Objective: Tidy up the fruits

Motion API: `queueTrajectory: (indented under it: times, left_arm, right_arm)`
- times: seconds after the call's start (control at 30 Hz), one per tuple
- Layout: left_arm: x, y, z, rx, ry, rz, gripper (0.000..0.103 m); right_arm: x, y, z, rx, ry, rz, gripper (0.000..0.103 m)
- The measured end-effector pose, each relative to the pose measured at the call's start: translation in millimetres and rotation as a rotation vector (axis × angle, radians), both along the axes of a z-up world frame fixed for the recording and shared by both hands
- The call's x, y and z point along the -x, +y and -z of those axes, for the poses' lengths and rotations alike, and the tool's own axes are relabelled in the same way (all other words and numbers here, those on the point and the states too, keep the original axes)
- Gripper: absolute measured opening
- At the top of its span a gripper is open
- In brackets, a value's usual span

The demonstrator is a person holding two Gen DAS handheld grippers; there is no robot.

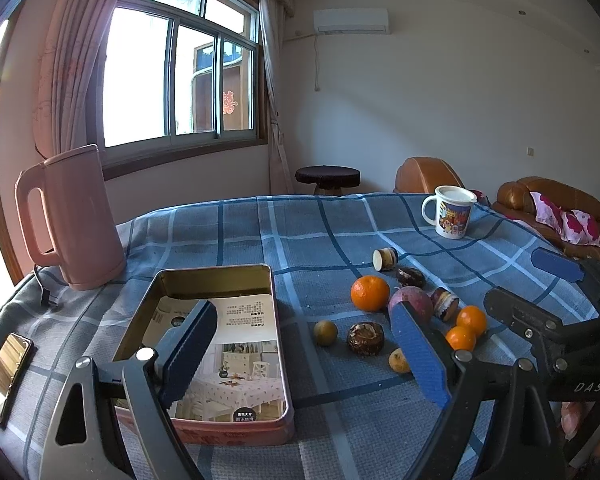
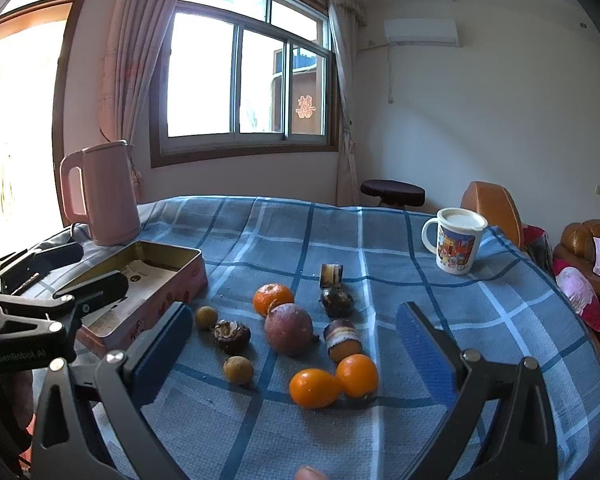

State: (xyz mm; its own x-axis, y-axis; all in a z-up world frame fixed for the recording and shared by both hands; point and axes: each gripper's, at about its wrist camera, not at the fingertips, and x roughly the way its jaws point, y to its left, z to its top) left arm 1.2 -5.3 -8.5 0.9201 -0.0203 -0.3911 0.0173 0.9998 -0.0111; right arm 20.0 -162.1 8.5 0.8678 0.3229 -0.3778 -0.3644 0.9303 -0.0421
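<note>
Table (image 2: pixel 380 240), blue plaid cloth: kettle (image 2: pixel 104 196), tin (image 2: pixel 148 292), mug (image 2: pixel 456 244), phone (image 1: pixel 6 372), scattered fruit (image 2: pixel 288 328).

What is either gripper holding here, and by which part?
Nothing. The left gripper and the right gripper are both open and empty; the fruits lie loose on the tablecloth.

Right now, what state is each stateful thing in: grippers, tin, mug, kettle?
Left gripper: open, empty.
Right gripper: open, empty.
Tin: lidless, no fruit inside, only printed paper.
Mug: upright, white lid on.
Kettle: upright, lid closed.
Fruits: loose on the tablecloth, none in tin.
</note>
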Motion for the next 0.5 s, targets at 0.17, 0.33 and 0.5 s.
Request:
queueTrajectory:
  times: [0.17, 0.33, 0.5]
  left_arm:
    - [-0.9, -1.0, 1.1, 0.001, 0.007, 0.0, 0.09]
    - [-2.0, -3.1, 3.9, 0.002, 0.014, 0.008, 0.09]
    - [-8.1, -9.4, 12.0, 0.008, 0.045, 0.027, 0.09]
  right_arm:
    - [0.4, 0.9, 4.6, 0.002, 0.003, 0.003, 0.103]
    - [0.2, -2.1, 8.4, 0.002, 0.005, 0.009, 0.103]
    - [-7.3, -16.0, 14.5, 0.007, 0.016, 0.055, 0.103]
